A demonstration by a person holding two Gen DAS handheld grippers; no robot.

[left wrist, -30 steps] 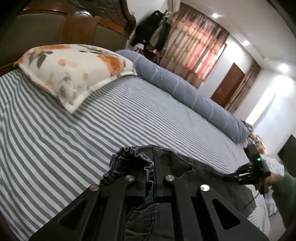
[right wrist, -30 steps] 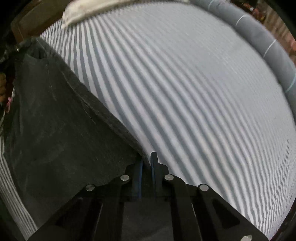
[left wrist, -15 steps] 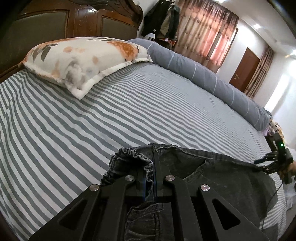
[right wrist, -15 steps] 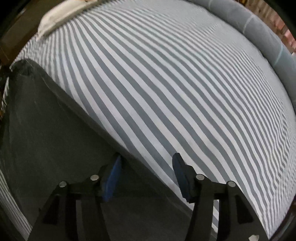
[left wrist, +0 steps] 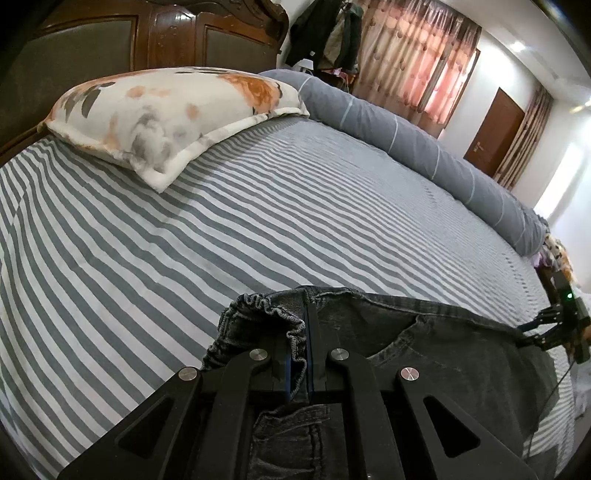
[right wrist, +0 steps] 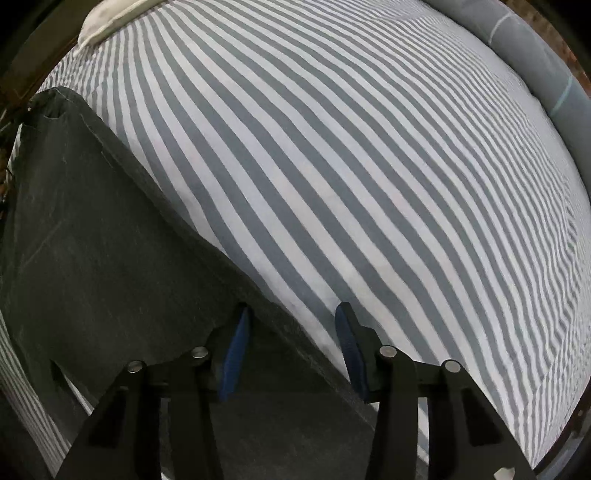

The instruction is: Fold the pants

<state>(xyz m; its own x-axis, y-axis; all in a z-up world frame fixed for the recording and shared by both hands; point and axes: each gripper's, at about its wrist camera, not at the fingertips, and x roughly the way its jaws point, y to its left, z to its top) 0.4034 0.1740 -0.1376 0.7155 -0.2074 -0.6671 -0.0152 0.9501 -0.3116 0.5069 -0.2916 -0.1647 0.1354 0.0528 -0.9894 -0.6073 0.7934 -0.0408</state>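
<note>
Pants (left wrist: 436, 354): dark grey denim, laid out flat along the near edge of the bed; the gathered elastic waistband is seen at the left gripper's end, the leg end at the right gripper's end.
Left gripper (left wrist: 300, 343): jaws are pressed together on the waistband, with bunched elastic caught between the blue pads; a pocket opening is seen just right of the grip.
Right gripper (right wrist: 291, 332): jaws are held apart, blue pads showing; the left finger (right wrist: 236, 343) is over the denim, the right finger (right wrist: 351, 350) is over the striped sheet, and the long edge of the pants (right wrist: 110, 240) runs between them. Whether the fingers touch the cloth cannot be told. In the left wrist view this gripper (left wrist: 557, 325) is seen at the far right end of the pants, a green light lit on its body.
Bed (left wrist: 258, 206): covered by a sheet with grey and white stripes, smooth across the middle; a dark wooden headboard (left wrist: 155, 33) stands at its head.
Pillow (left wrist: 173, 110): white with orange and grey flowers, placed at the head edge of the bed, well apart from the pants.
Bolster (left wrist: 406, 136): long, grey with thin pale lines, laid along the far edge of the bed.
Room: pink curtains (left wrist: 417, 55), a brown door (left wrist: 495, 133) and hanging clothes (left wrist: 328, 33) are seen beyond the bed.
</note>
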